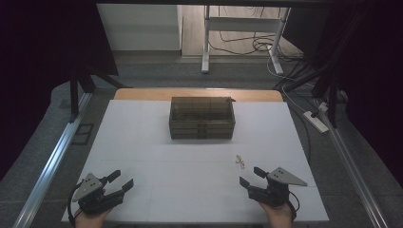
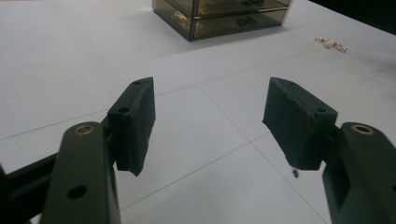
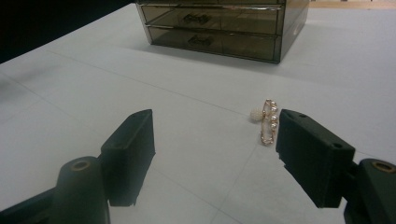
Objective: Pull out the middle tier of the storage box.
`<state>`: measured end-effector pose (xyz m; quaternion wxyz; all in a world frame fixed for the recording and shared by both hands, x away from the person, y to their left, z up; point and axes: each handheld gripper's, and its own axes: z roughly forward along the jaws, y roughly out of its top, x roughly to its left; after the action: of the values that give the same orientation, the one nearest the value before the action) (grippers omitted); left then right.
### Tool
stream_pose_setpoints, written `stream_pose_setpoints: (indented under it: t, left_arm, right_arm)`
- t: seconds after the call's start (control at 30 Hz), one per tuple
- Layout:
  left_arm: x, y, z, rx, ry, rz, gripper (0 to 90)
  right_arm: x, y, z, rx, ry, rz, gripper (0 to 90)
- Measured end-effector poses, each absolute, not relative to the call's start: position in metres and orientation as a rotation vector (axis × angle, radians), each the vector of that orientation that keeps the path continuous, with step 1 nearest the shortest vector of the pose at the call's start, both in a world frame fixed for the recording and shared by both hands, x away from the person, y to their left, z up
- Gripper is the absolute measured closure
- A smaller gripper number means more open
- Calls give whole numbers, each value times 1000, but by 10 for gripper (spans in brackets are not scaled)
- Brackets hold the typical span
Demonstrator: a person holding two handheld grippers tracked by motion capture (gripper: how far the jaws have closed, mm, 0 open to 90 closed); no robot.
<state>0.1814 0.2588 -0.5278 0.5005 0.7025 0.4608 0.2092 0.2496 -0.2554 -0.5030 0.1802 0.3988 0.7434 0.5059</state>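
Observation:
A smoky translucent drawer box (image 1: 202, 118) stands at the back middle of the white table (image 1: 142, 142), its drawers shut, handles facing me (image 3: 198, 18). A small gold hair clip with pearls (image 1: 240, 161) lies on the table in front of it, to the right. My right gripper (image 1: 253, 176) is open just short of the clip (image 3: 268, 122), whose near end lies beside the right jaw. My left gripper (image 1: 120, 181) is open near the front left edge, nothing between its jaws. The box (image 2: 224, 16) and the clip (image 2: 331, 44) lie far ahead of it.
Dark curtains flank the table. Metal rails run along both sides. A desk frame (image 1: 242, 38) with cables stands on the floor beyond the table. A power strip (image 1: 316, 121) lies on the floor at the right.

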Motion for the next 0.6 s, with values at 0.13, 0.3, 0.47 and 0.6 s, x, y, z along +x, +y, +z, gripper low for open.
stream_pose_setpoints:
  t: [0.13, 0.3, 0.47, 0.6]
  left_arm:
    - [181, 259, -528, 1698, 1114, 506, 351]
    - [181, 259, -528, 1698, 1114, 506, 351]
    - [181, 259, -528, 1698, 1114, 506, 351]
    - [181, 259, -528, 1697, 1114, 506, 351]
  right_arm:
    - [251, -251, -503, 1107, 2112, 1425, 280]
    - [252, -249, -503, 1105, 2117, 1427, 280]
    - [253, -247, -504, 1105, 2118, 1429, 281]
    - [254, -244, -504, 1101, 2123, 1429, 282]
